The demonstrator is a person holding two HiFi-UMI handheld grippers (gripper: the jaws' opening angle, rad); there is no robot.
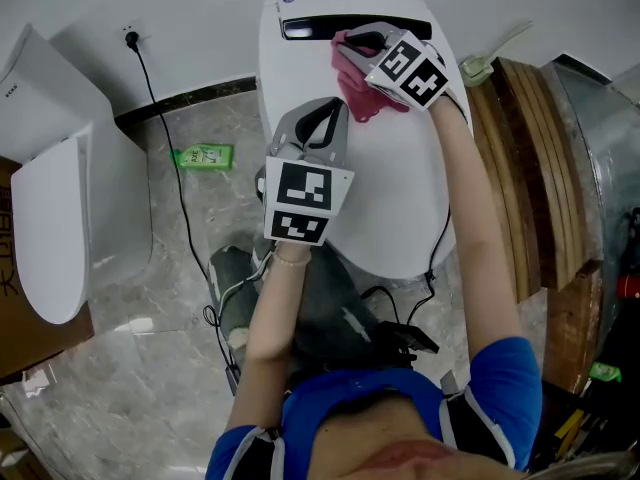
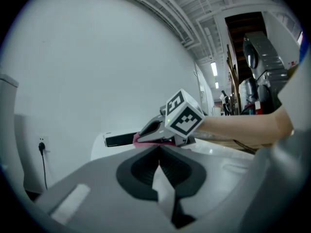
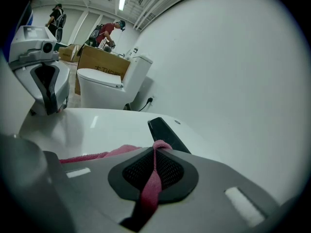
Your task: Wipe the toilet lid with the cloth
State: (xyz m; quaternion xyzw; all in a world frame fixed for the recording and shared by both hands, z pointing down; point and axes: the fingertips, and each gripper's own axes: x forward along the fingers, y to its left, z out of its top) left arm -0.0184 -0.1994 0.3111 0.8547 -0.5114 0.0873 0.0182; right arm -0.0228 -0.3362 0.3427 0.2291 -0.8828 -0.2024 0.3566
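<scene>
Cloth (image 1: 362, 93): pink, bunched, lying on the toilet lid (image 1: 400, 198) near its rear edge, just in front of the black strip (image 1: 355, 26) that runs across the back of the lid. Right gripper (image 1: 352, 48) has its jaws clamped on the cloth. In the right gripper view a fold of the cloth (image 3: 150, 188) runs up between the two closed jaws of the right gripper (image 3: 158, 147) and pokes out at the tips, and the rest spreads onto the white lid (image 3: 97, 125) to the left. The black strip (image 3: 167, 135) sits just beyond the jaw tips. Left gripper (image 1: 322, 116): over the lid's left half, nearer the front than the cloth and just beside it, not touching it. In its own view the left gripper (image 2: 159, 149) has its jaws pressed together with nothing between them. Cannot tell whether it rests on the lid. That view also shows the right gripper (image 2: 146, 130) ahead, with the cloth (image 2: 141, 139) under it, pink edge only. Surroundings, head view: second toilet (image 1: 60, 198) well off the lid's left edge; green bottle (image 1: 205, 155) lying on the marble floor (image 1: 150, 298) between the two; black cable (image 1: 165, 138) running down from a wall socket (image 1: 130, 36); stacked wooden boards (image 1: 530, 168) beside the lid's right edge.
</scene>
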